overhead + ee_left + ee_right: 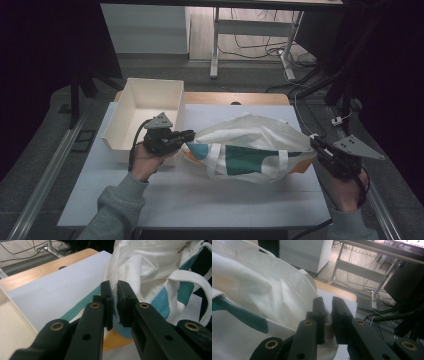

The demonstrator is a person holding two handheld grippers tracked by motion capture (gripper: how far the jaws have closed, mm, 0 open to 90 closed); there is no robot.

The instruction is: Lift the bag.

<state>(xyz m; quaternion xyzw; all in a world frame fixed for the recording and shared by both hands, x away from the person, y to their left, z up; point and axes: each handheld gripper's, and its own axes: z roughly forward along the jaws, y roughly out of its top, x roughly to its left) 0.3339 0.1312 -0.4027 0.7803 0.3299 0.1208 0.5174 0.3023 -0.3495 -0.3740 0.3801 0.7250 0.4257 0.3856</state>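
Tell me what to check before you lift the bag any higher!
1. Left gripper pinching the tote bag edge: ok, cloth sits between its pads.
2. Right gripper pinching the other edge: ok.
3. Bag spread between both grippers: ok.
4. Bag fully off the table: not ok, its bottom rests there.
5. White box away from the bag: ok.
6. Anything inside the bag: cannot tell.
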